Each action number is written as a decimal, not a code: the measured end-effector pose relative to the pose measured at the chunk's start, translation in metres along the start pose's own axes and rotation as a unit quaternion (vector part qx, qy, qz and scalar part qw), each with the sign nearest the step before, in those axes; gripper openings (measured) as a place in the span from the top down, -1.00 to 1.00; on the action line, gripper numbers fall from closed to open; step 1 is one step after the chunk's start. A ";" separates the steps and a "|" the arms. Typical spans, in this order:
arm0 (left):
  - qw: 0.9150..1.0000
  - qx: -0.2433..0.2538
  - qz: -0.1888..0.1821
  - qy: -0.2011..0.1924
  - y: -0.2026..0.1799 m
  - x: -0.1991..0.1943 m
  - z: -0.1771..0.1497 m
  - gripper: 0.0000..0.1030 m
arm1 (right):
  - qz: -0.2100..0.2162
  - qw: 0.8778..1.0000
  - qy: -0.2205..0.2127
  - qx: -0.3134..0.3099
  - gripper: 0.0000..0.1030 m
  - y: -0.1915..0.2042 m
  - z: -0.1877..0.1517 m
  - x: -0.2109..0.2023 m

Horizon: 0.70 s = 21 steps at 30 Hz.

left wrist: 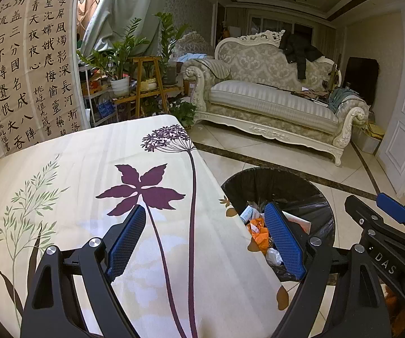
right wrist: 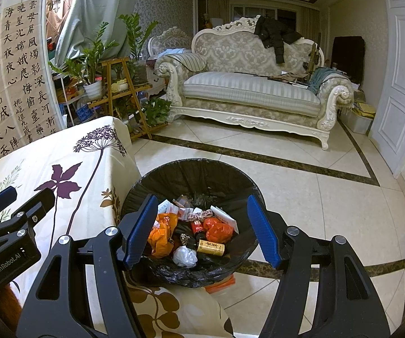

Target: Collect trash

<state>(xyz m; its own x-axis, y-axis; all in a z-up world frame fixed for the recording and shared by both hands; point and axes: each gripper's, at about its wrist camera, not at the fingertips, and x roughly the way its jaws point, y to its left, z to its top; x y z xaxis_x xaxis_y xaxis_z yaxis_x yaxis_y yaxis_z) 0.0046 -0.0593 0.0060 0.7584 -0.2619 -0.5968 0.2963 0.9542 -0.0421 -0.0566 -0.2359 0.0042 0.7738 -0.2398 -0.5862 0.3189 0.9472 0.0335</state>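
Note:
A round trash bin (right wrist: 202, 169) lined with a black bag stands on the floor beside the table. It holds trash: orange plastic bags (right wrist: 160, 233), a crumpled white paper ball (right wrist: 185, 255), a small yellow-labelled bottle (right wrist: 209, 248) and paper scraps. My right gripper (right wrist: 202, 231) is open and empty, directly above the bin. My left gripper (left wrist: 206, 242) is open and empty, over the table's right edge; the bin (left wrist: 309, 186) lies to its right. The right gripper (left wrist: 382, 219) shows at the far right of the left wrist view.
The table wears a cream cloth (left wrist: 89, 174) printed with purple flowers and leaves. An ornate white sofa (right wrist: 253, 90) stands across the tiled floor. Potted plants on a wooden stand (right wrist: 118, 84) sit behind the table. A calligraphy scroll (left wrist: 28, 70) hangs at left. A white door (right wrist: 396, 84) is at right.

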 end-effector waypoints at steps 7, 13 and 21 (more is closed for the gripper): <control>1.000 0.005 0.001 -0.004 0.000 0.000 0.000 -0.62 | 0.000 1.000 0.001 -0.001 -0.25 0.000 0.000 0.000; 1.000 0.004 0.004 -0.009 0.002 0.000 -0.002 -0.62 | 0.000 1.000 0.001 -0.001 -0.25 0.001 0.000 0.000; 1.000 -0.010 -0.002 -0.009 0.002 -0.001 0.002 -0.65 | 0.000 1.000 0.002 -0.001 -0.25 0.001 0.000 0.000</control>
<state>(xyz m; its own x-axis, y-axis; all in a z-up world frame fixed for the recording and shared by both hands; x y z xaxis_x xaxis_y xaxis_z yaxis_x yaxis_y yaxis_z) 0.0058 -0.0579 0.0079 0.7677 -0.2675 -0.5823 0.2879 0.9558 -0.0595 -0.0561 -0.2349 0.0047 0.7721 -0.2387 -0.5890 0.3180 0.9475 0.0328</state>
